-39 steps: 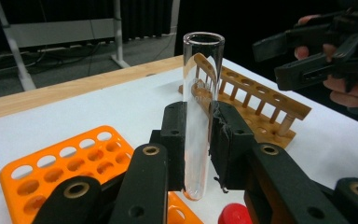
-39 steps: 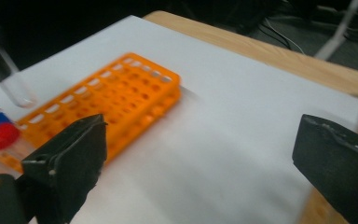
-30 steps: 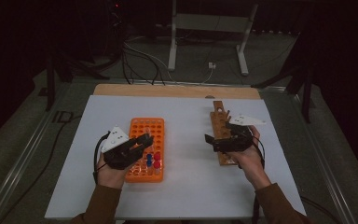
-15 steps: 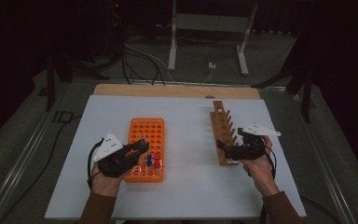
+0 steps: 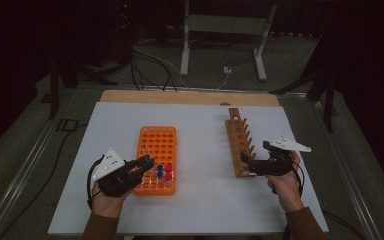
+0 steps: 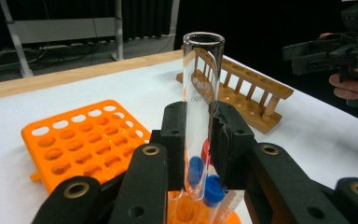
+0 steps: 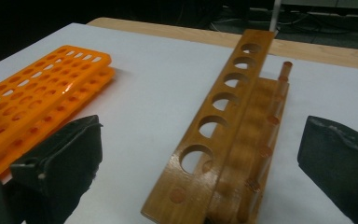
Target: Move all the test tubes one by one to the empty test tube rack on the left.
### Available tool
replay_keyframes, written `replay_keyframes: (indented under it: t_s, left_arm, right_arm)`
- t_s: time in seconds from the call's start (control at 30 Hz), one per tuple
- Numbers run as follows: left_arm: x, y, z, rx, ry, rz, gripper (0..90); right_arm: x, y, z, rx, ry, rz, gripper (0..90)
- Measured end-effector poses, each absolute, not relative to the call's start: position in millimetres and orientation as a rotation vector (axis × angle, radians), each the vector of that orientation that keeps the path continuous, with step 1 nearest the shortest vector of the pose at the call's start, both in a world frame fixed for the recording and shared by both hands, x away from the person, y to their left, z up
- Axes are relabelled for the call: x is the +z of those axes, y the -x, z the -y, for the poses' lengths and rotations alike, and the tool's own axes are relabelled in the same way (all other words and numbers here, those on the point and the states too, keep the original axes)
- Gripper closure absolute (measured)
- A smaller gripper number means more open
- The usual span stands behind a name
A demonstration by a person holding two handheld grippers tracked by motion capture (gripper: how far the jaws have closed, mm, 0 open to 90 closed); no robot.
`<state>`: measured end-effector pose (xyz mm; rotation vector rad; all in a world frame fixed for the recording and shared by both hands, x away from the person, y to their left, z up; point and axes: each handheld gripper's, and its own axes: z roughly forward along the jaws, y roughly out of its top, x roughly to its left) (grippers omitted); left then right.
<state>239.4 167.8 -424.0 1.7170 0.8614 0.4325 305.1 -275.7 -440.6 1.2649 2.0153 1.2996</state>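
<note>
1. Left gripper (image 6: 198, 140): fingers closed on a clear glass test tube (image 6: 202, 88), open end up, held upright. Grip sits low on the tube, so most of its length stands above the fingers; I'd judge that suits lifting it straight out of a hole or lowering it into one.

2. Test tube, location: in my left fingers, above the near end of the orange rack (image 5: 159, 156), approx. over the capped tubes. Whether its foot is in a hole or clear of the rack, I cannot tell.

3. Orange rack: plastic, many holes, mostly vacant. Blue- and red-capped tubes (image 5: 163, 170) stand together at its near end, upright.

4. Right gripper (image 5: 261, 164): fingers wide apart, nothing between them. Held at the near end of the wooden rack (image 7: 233, 130), pointing along it. I read this as waiting w/ room to take a tube, or to steady the rack.

5. Wooden rack: single row of round holes, all vacant, pegs along one side. Lies lengthwise away from me, well apart from the orange rack, on my right.

6. Worktop (image 5: 200, 125): white sheet over a wooden board, whose edge shows at the far side. Flat, matte.

7. Room: dark. Grey floor, loose cables and a metal stand's legs beyond the worktop.
</note>
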Motion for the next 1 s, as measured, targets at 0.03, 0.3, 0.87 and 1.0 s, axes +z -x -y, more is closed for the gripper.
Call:
replay_keyframes:
  t_s: [0.03,0.3,0.87,1.0]
  left_arm:
    - [-425.5,-238.5,-168.1,0.428,-1.715,-0.862,76.9]
    - [-437.4,-232.5,-170.3,0.421,-1.725,-0.868,76.8]
    - [-461.0,-219.4,-161.2,0.497,-1.775,-0.862,76.8]
    - [-468.5,-219.2,-158.4,0.508,-1.817,-0.870,76.8]
  right_arm:
    - [-440.8,-304.6,276.9,1.298,-1.271,-2.011,0.0]
    - [-443.2,-300.0,284.1,1.309,-1.294,-1.988,0.0]
    - [-443.1,-293.9,290.1,1.321,-1.305,-1.950,0.0]
    - [-442.9,-292.7,290.0,1.322,-1.300,-1.949,0.0]
